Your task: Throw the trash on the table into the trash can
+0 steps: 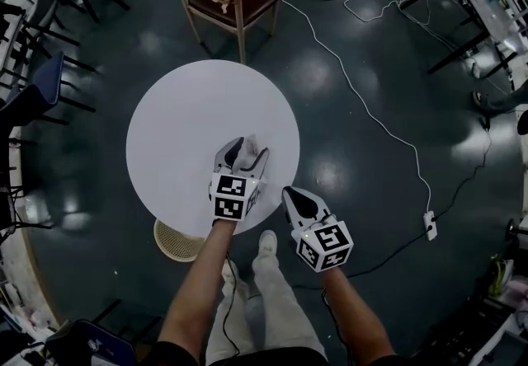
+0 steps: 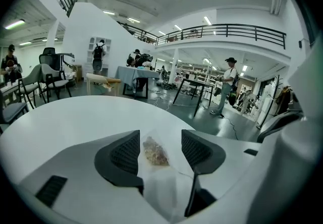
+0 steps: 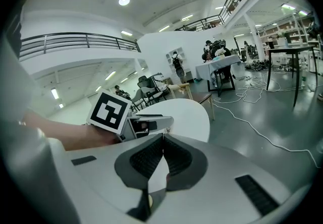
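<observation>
The left gripper (image 1: 241, 150) hangs low over the round white table (image 1: 177, 121), close to the table's near edge, with its jaws spread wide. The trash (image 2: 155, 152), a clear wrapper with brownish crumbs inside, lies flat on the table right in the gap between them, neither pad pressing on it. The right gripper (image 3: 162, 153) sits just off the table's near edge, its jaws closed together on nothing, and a woven trash can (image 1: 176, 241) pokes out from under that same edge.

The woven trash can (image 1: 172, 244) is half hidden beneath the near rim of the round table (image 1: 190, 121).
</observation>
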`<state>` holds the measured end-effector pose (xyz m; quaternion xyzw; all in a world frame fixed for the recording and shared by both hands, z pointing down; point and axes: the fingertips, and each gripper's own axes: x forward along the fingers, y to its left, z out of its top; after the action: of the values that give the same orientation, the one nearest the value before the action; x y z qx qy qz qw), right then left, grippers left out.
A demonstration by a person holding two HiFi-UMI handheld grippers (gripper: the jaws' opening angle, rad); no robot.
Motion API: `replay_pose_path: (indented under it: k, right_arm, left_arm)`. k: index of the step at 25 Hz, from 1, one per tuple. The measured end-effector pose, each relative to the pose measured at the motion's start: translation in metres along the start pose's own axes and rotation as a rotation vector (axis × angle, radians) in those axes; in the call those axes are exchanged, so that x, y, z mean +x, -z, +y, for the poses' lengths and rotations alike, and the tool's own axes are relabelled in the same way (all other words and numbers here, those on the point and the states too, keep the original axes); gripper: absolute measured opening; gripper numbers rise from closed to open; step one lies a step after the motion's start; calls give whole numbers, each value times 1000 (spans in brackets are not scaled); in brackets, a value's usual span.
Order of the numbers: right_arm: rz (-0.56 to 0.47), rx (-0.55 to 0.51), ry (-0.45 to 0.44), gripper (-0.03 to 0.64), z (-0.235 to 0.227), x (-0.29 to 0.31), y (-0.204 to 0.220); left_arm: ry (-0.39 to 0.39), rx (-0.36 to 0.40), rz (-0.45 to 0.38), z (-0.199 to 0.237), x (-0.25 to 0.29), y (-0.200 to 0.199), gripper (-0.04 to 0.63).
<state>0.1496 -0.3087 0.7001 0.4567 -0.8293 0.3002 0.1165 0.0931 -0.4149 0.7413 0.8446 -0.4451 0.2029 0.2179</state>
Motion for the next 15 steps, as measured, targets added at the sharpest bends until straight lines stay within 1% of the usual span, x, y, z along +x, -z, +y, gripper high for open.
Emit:
replay_pose_path:
  k: [2, 5, 6, 7, 9, 10, 13, 15]
  right_arm:
    - [4, 2, 2, 18, -2, 0, 2]
    - [5, 5, 7, 18, -7, 0, 3]
    - [5, 5, 9, 18, -9, -1, 3]
    - [5, 5, 10, 18, -10, -2, 2]
    - [5, 3, 11, 18, -10, -3, 1]
    - [5, 2, 11, 18, -11, -4, 1]
    - [6, 4, 12, 18, -12, -6, 1]
    - [5, 3, 12, 18, -10, -8, 1]
  left_arm:
    - [-8, -1, 2, 2, 3, 2, 259]
    - [-27, 18, 13, 4, 6, 3, 258]
    - [-33, 20, 18, 5, 6, 4, 242]
    - [-42, 19, 22, 6, 5, 4, 208]
    - [-59, 14, 25, 8, 2, 5, 118]
    - [-61, 16, 25, 8, 1, 6, 93]
    - [-49, 25, 23, 5, -2, 7, 37]
    - [-46, 27, 23, 3, -5, 7, 24]
